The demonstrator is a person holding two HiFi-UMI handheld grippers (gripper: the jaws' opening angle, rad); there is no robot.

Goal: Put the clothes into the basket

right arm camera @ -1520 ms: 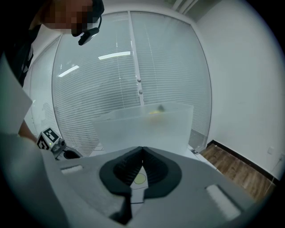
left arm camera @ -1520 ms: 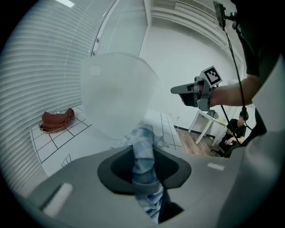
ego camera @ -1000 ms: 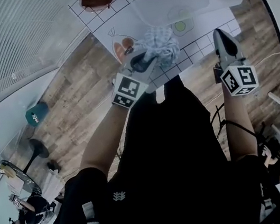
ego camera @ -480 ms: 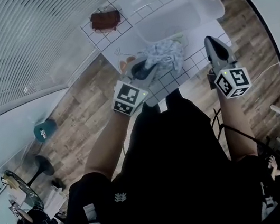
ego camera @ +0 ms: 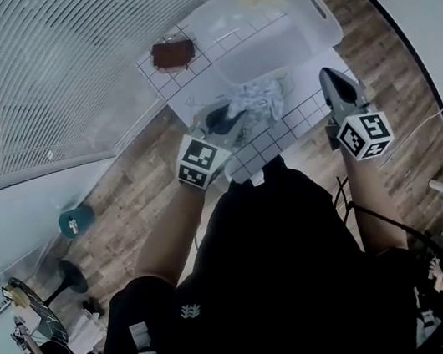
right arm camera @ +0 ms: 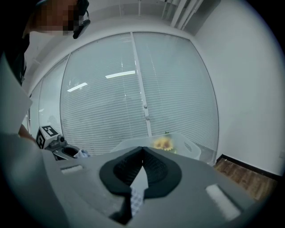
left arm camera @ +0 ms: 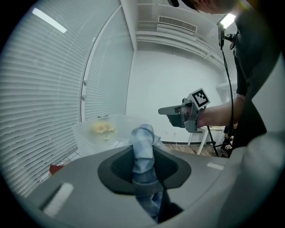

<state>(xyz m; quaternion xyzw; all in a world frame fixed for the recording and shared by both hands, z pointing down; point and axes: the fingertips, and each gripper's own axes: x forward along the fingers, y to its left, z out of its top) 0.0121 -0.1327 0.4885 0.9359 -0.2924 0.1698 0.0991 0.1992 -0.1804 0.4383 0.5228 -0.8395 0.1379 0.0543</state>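
Head view: left gripper (ego camera: 232, 115) holds crumpled pale-blue checked cloth (ego camera: 260, 99) just short of translucent white plastic basket (ego camera: 266, 45).
Left gripper view: jaws pinch a bunched fold, so nothing slips.
Right gripper view: right gripper (right arm camera: 141, 150) pressed together, empty; basket ahead.

No words or numbers are legible; only square coded markers (ego camera: 202, 160) on the left gripper (ego camera: 228, 117) and right gripper (ego camera: 329, 76).

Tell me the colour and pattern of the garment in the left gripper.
The garment is pale blue, faintly checked; clearest in the left gripper view.
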